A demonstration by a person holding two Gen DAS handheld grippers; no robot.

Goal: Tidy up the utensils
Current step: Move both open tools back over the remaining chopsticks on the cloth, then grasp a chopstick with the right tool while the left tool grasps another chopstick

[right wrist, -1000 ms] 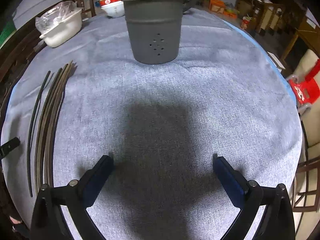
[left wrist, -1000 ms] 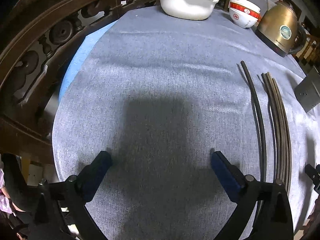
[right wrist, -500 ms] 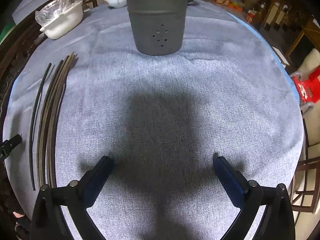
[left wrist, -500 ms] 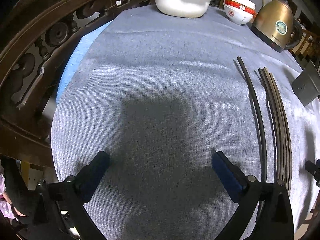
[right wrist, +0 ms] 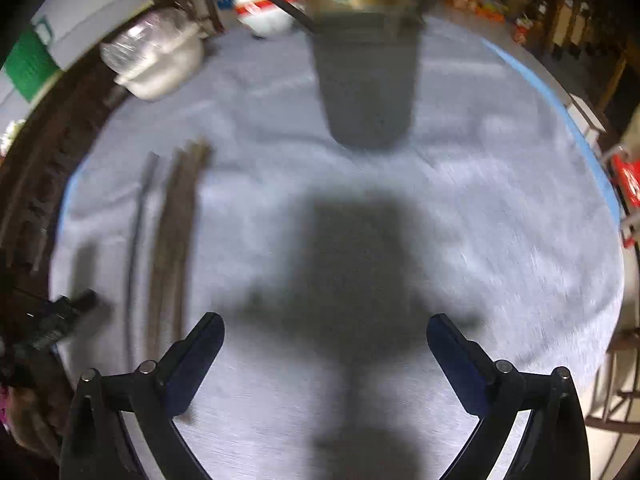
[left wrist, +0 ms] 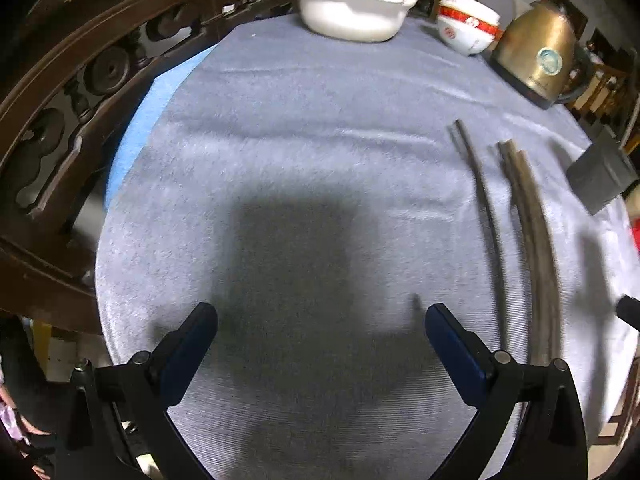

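Chopsticks (left wrist: 532, 240) are found lying flat on the grey tablecloth (left wrist: 304, 128), unheld: a tight bundle of brownish sticks with one darker single stick (left wrist: 486, 208) just beside it on the side toward the left gripper. Their long axis is judged to run roughly parallel to the fingers of both tools, pointing away toward the far side of the table. From the left gripper (left wrist: 320, 336) the bundle lies to the right of the fingers; from the right gripper (right wrist: 324, 340) it lies to the left (right wrist: 172, 240). Both sets of jaws are seen spread wide apart, with nothing between them. The dark holder cup (right wrist: 366, 84) stands upright straight ahead of the right gripper, well apart from the sticks; its rim appears to hold a utensil already, though motion blur prevents confirmation. Neither tool is clearly nearer. A sideways shift is judged necessary, with the jaws closing across the stick axis.
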